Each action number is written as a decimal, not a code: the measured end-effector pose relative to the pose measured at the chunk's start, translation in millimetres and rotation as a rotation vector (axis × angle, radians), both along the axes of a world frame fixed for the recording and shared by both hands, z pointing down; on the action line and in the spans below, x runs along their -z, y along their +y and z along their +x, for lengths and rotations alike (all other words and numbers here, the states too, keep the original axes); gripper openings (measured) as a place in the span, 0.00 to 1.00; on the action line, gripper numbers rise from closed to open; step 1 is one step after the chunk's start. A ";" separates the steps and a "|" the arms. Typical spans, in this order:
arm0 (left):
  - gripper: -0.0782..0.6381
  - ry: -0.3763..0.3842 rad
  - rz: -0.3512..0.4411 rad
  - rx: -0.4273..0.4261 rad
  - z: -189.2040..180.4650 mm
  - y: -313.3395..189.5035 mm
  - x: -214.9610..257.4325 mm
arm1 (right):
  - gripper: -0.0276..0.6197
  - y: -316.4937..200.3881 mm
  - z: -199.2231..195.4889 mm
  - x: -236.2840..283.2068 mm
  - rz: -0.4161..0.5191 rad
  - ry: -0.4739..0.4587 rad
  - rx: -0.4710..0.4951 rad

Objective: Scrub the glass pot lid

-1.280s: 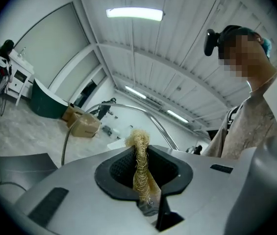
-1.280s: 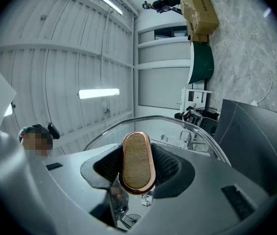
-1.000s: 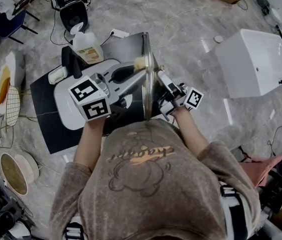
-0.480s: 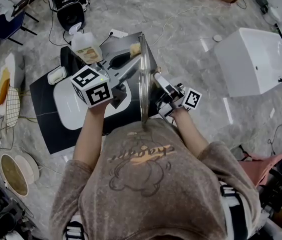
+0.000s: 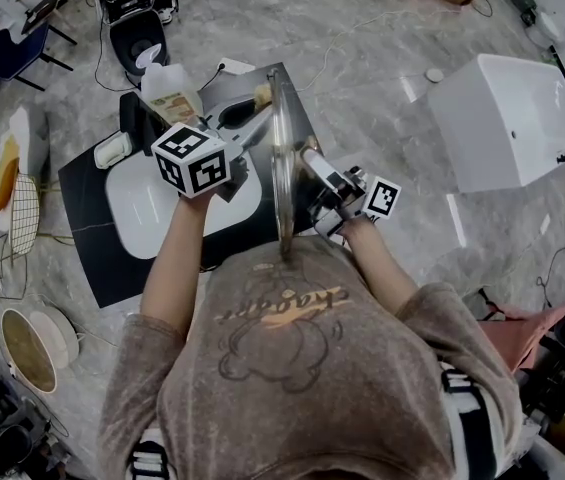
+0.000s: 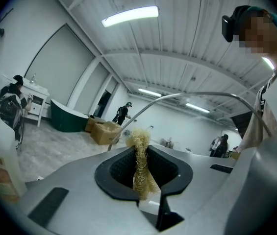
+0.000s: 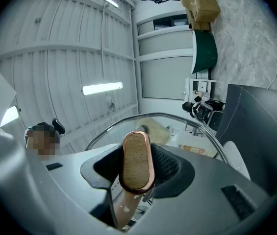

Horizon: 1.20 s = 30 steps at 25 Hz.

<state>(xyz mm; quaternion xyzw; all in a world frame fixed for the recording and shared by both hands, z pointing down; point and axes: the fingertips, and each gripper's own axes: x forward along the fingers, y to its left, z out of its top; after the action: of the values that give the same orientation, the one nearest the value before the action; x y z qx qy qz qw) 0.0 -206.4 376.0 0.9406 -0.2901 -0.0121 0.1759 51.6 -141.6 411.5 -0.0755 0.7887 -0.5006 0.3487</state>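
The glass pot lid [image 5: 280, 168] stands on edge over the table, seen edge-on in the head view. My right gripper [image 5: 305, 160] is shut on the lid's wooden, copper-rimmed handle [image 7: 136, 161]; the metal rim [image 7: 163, 116] arches behind it. My left gripper [image 5: 258, 108] is shut on a straw-coloured fibre scrubber [image 5: 262, 95], which touches the lid's left face near its far rim. In the left gripper view the scrubber [image 6: 140, 166] stands between the black pads, with the lid's rim [image 6: 187, 96] curving above. Through the glass, the right gripper view shows the scrubber [image 7: 154, 129].
Under the lid lies a white basin [image 5: 147, 213] on a black table [image 5: 102, 263]. A detergent bottle [image 5: 172, 90] and a small soap dish [image 5: 114, 150] stand at its far side. A white box [image 5: 510, 118] sits to the right, a wire rack [image 5: 22, 208] and bowls [image 5: 27, 343] to the left.
My left gripper has carried the scrubber along the lid's left face toward its far rim. The lid has tilted slightly; my right gripper has kept its place.
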 end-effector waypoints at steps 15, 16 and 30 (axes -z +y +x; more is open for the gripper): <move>0.20 -0.189 -0.112 -0.013 2.1 7.0 -101.1 | 0.32 1.7 -2.2 9.0 0.019 -0.009 -0.004; 0.20 -0.201 -0.123 -0.014 1.4 8.4 -107.3 | 0.32 1.4 -3.2 9.1 0.021 -0.004 -0.003; 0.20 -0.147 -0.255 -0.118 16.6 59.8 -139.0 | 0.32 -2.4 -4.2 -2.4 0.003 0.027 -0.049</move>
<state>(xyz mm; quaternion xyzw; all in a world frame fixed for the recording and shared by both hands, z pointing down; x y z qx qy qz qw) 16.6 -146.6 515.0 0.9244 -0.2457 0.1042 0.2724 47.4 -144.0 413.9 -0.1008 0.7920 -0.4897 0.3503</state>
